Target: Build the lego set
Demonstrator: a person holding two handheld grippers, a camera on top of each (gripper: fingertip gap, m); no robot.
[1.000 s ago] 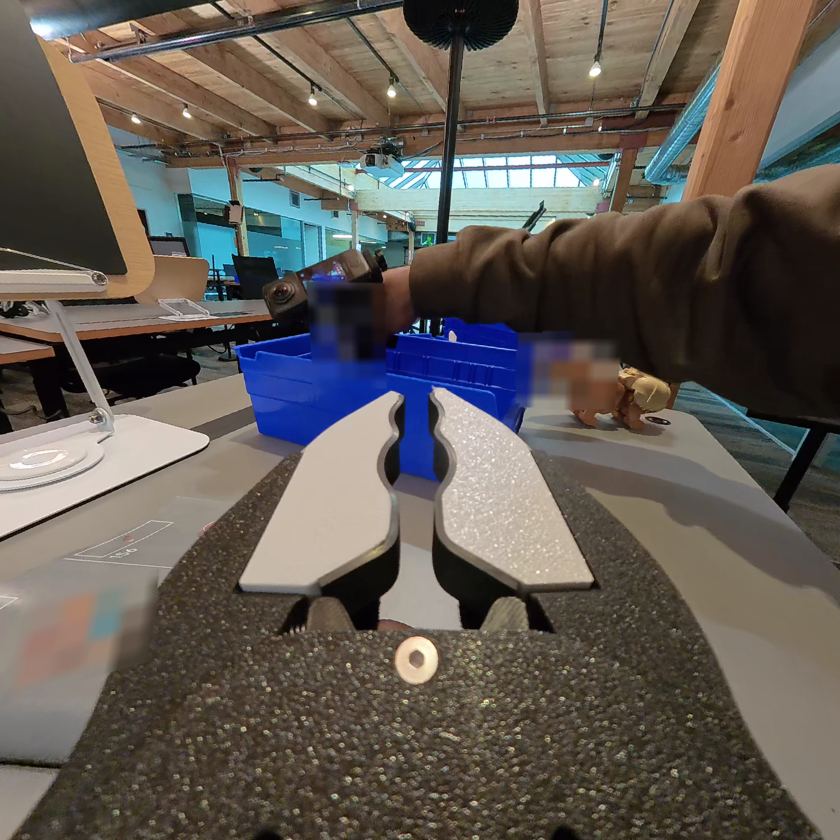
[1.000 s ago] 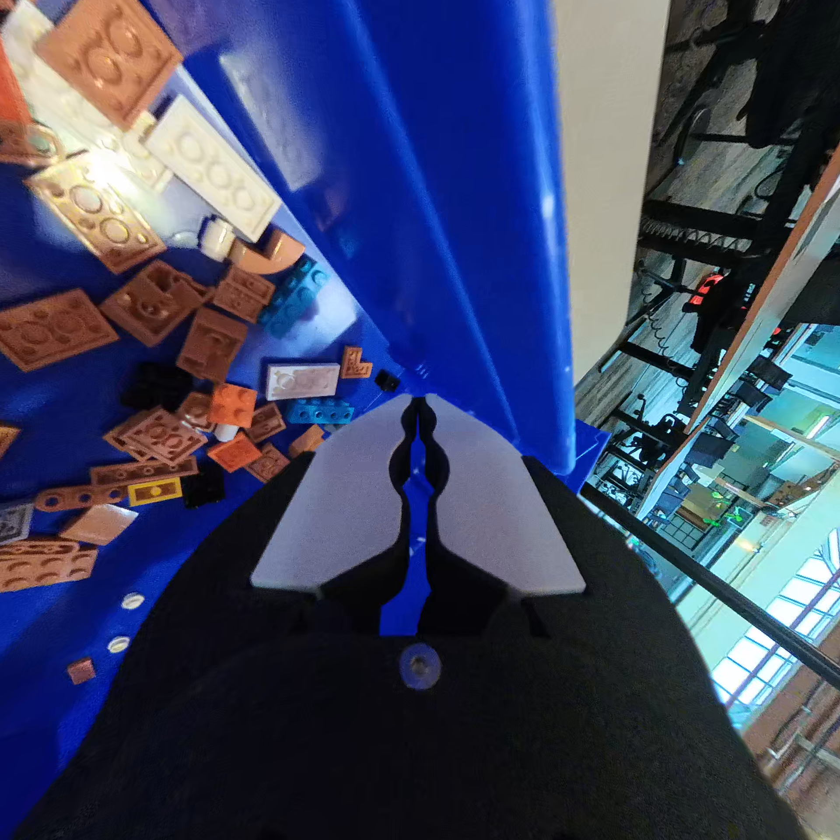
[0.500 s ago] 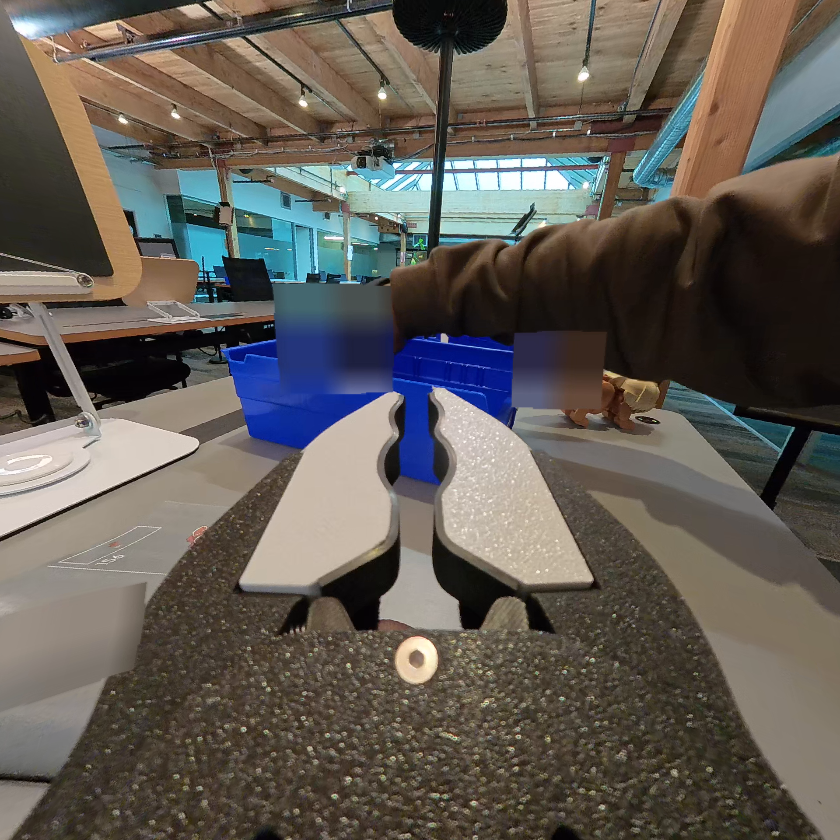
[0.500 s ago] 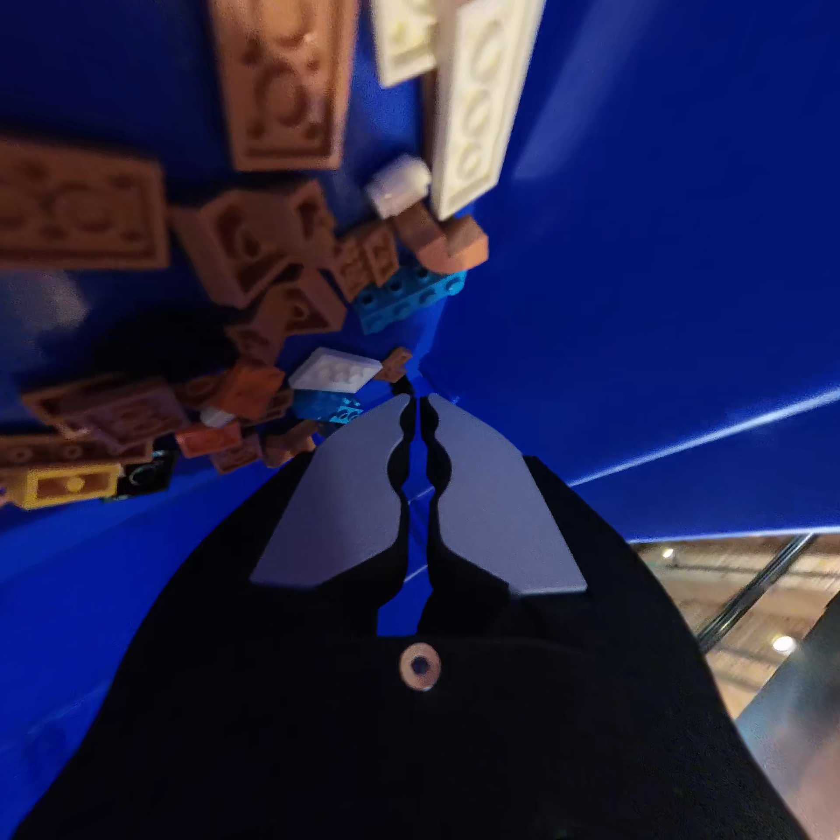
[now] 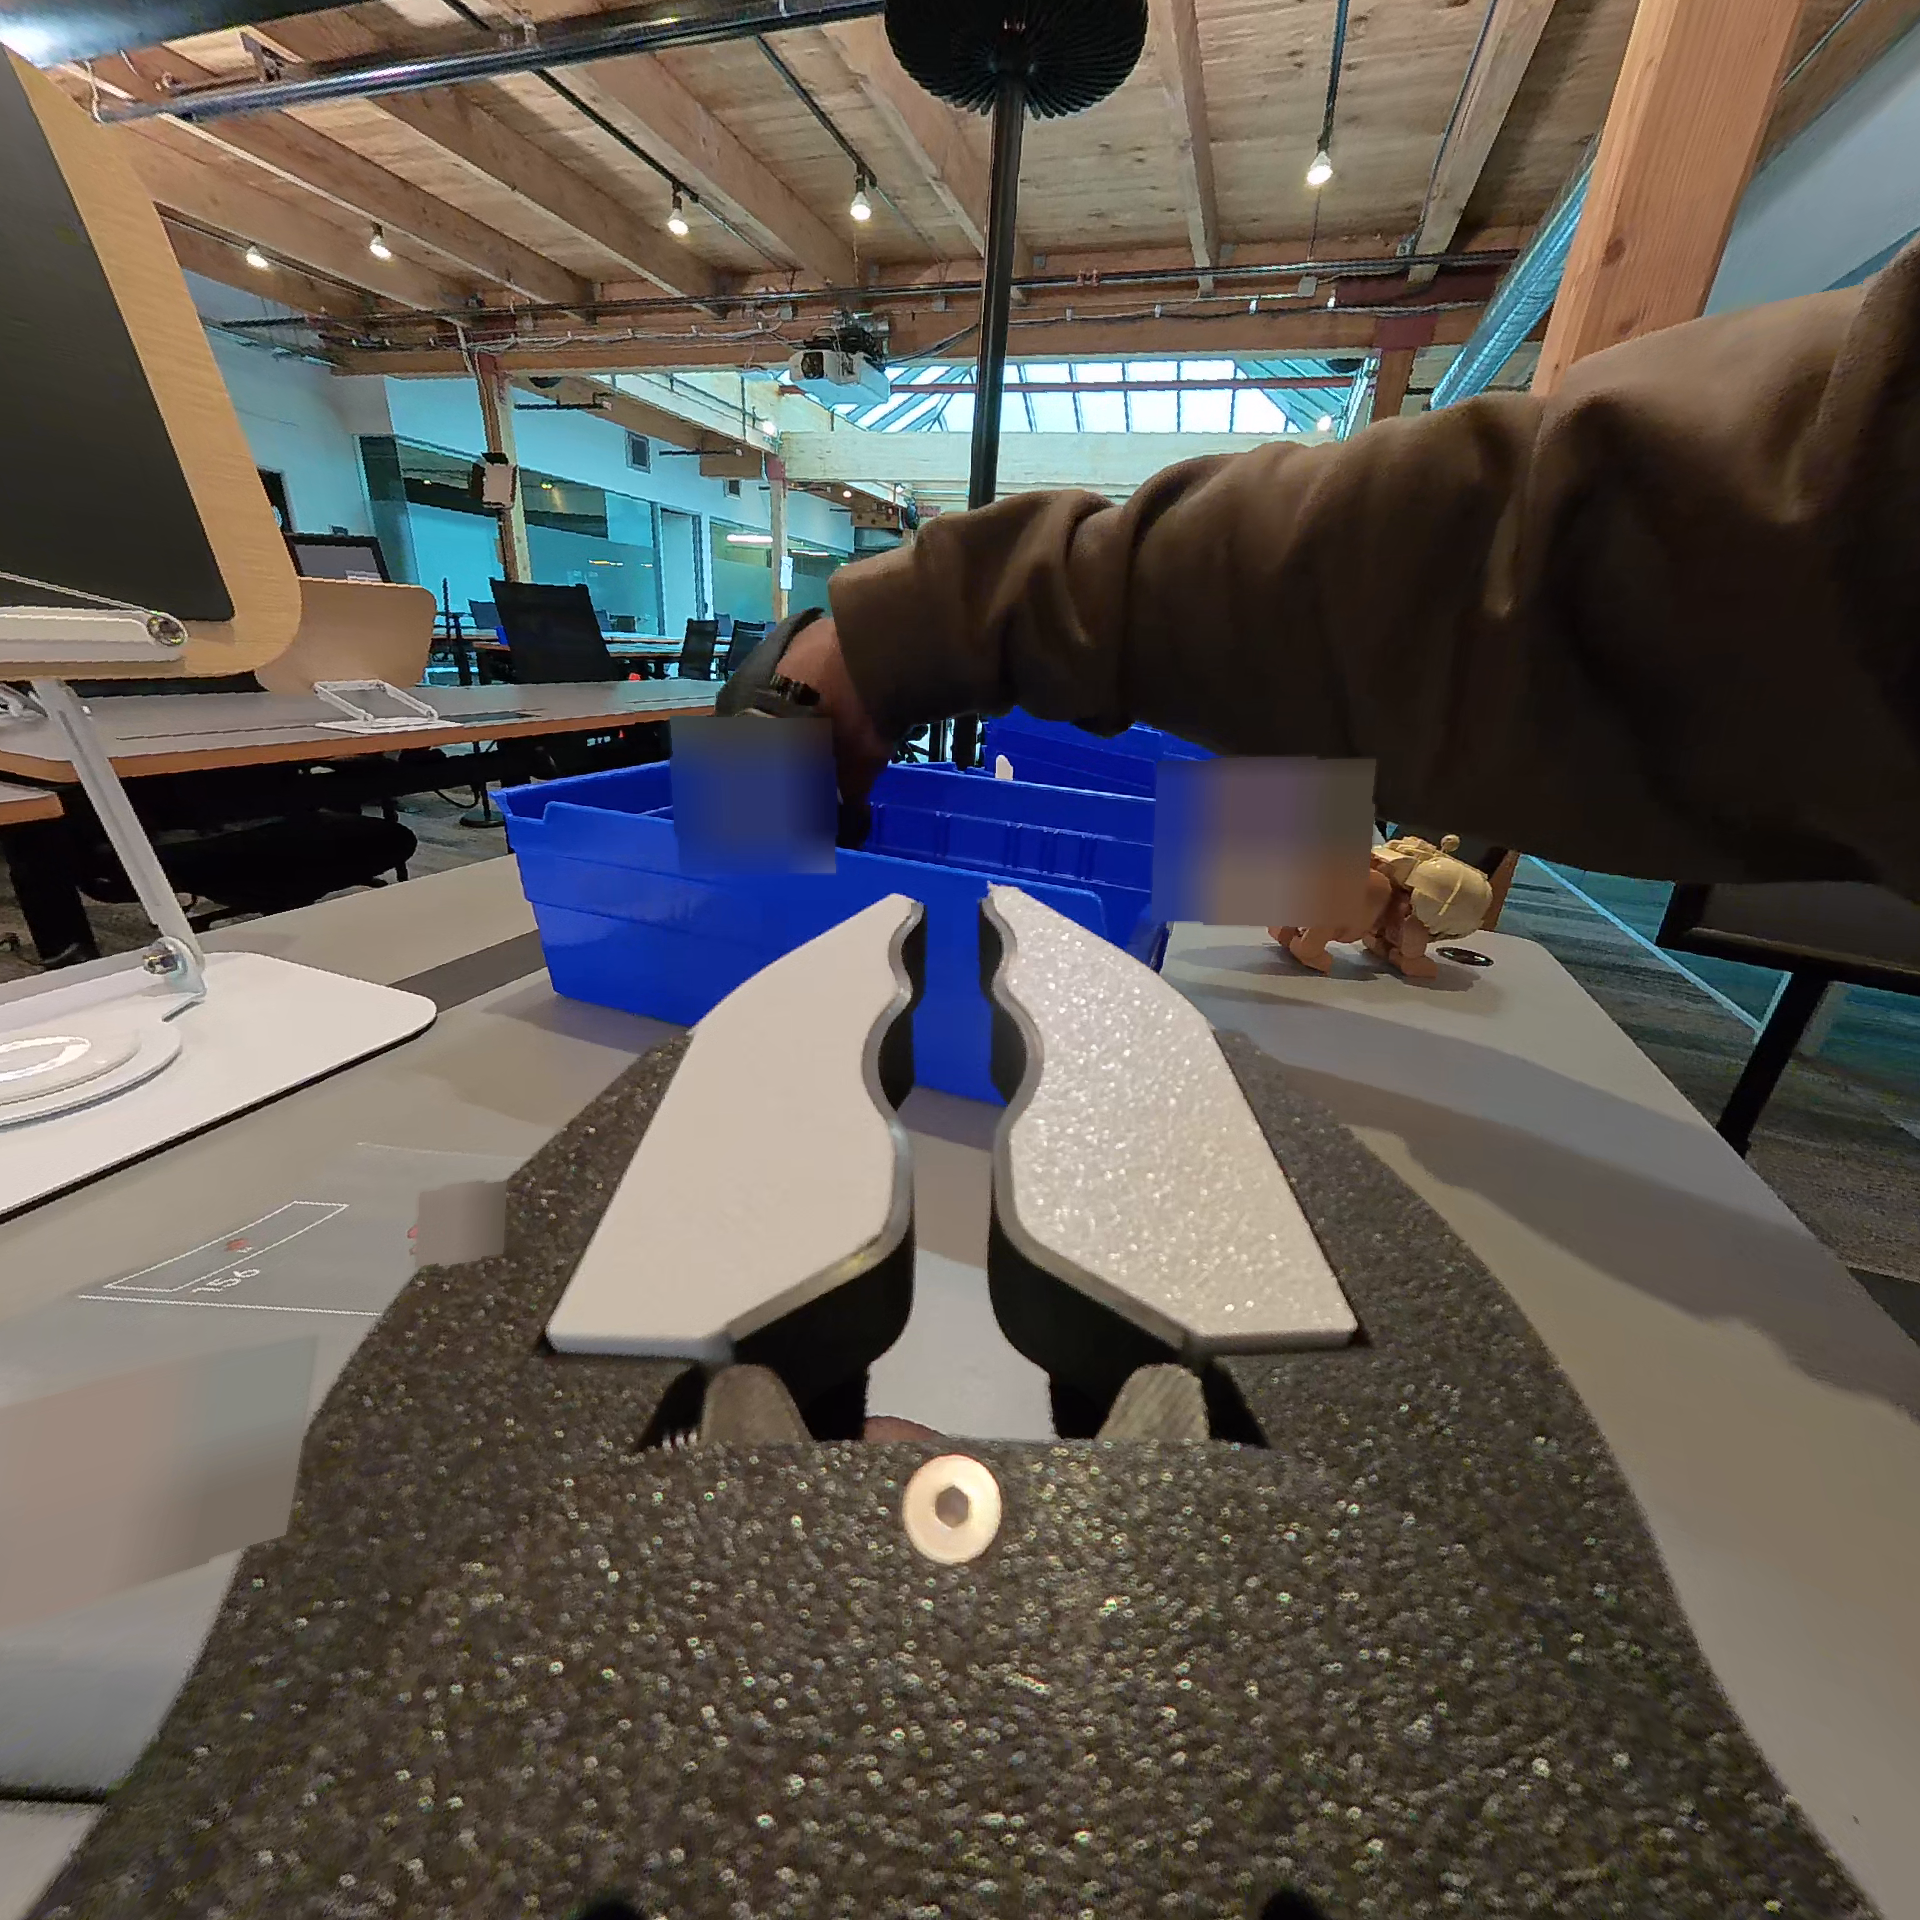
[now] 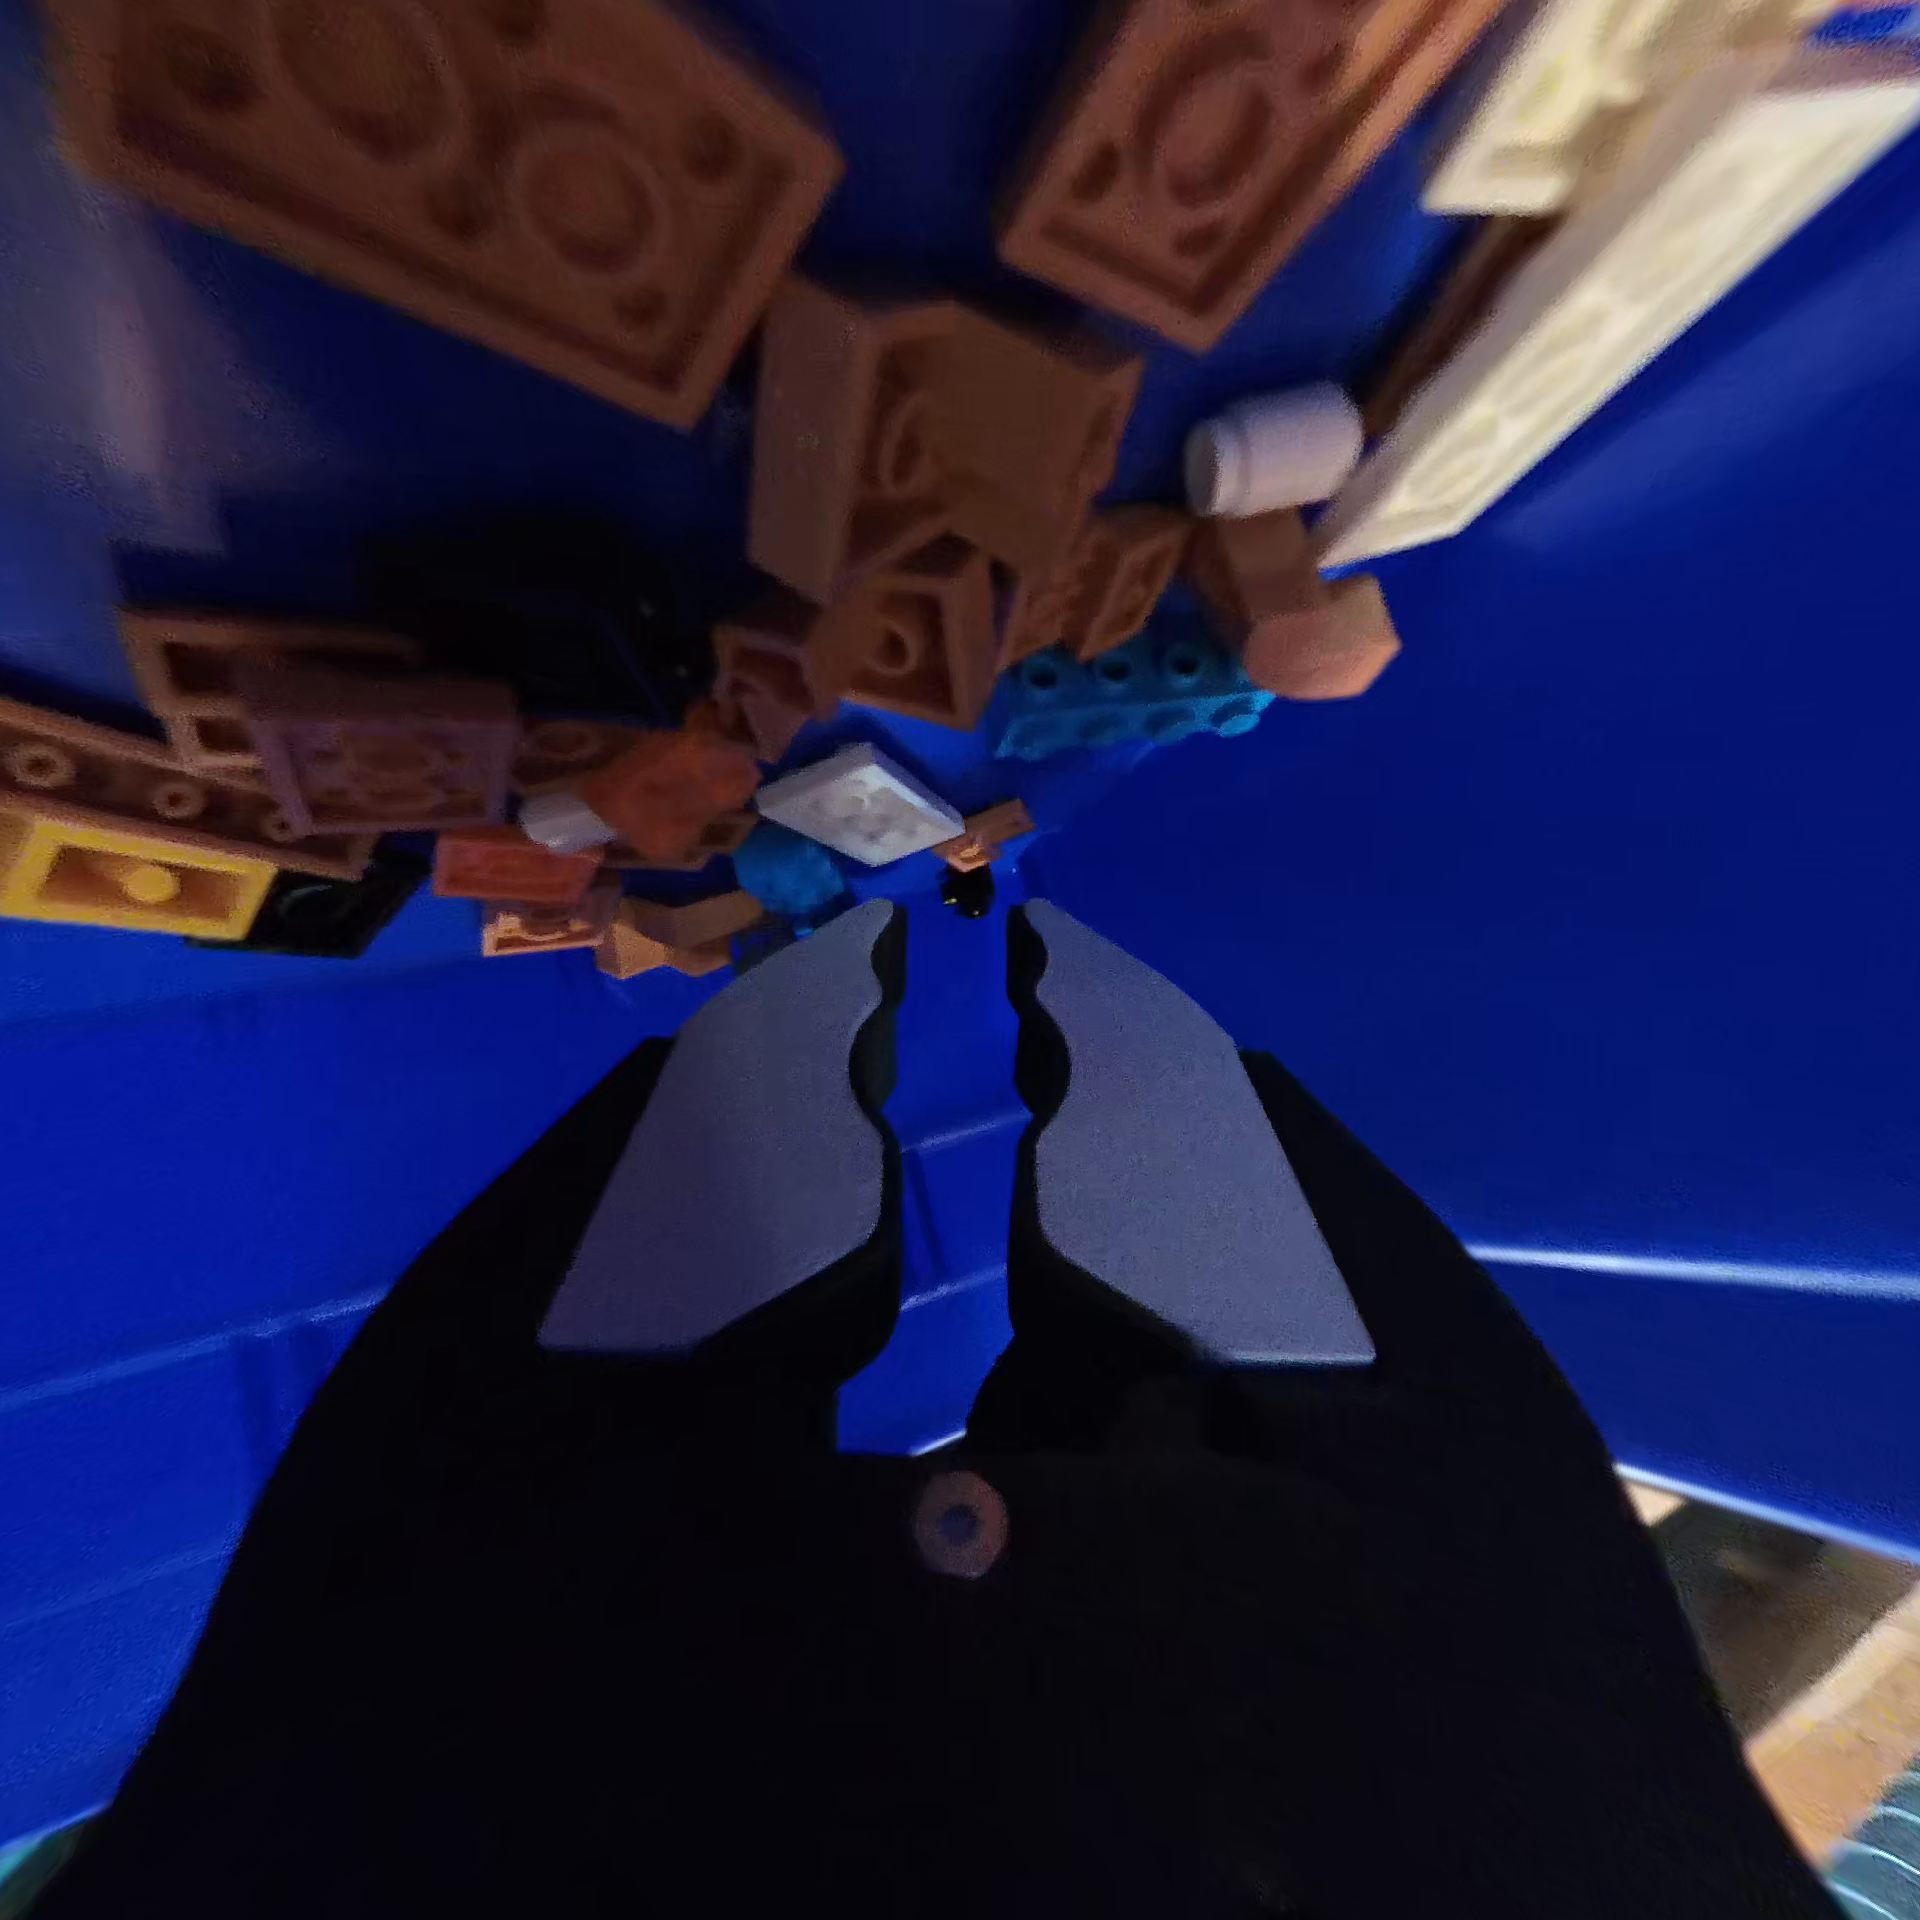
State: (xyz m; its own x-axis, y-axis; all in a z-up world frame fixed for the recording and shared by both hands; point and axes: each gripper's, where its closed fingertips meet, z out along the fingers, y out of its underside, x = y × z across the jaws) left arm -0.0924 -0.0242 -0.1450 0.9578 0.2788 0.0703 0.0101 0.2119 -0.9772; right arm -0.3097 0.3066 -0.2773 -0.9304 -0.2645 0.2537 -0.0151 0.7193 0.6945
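Right gripper (image 6: pixel 954 914) sits a bit open and empty inside the blue bin (image 6: pixel 1558 935), tips near a tiny black piece (image 6: pixel 964 894), hard to identify. Surrounding bricks are blurry. Left gripper (image 5: pixel 951 920) hovers slightly open, empty.

Left gripper (image 5: pixel 951 914): held level and low, fingers parted by a narrow gap, nothing gripped; right gripper (image 6: pixel 954 914): fingers parted slightly wider, nothing between them, carried on a brown-sleeved arm (image 5: pixel 1403 644) stretched across to the left
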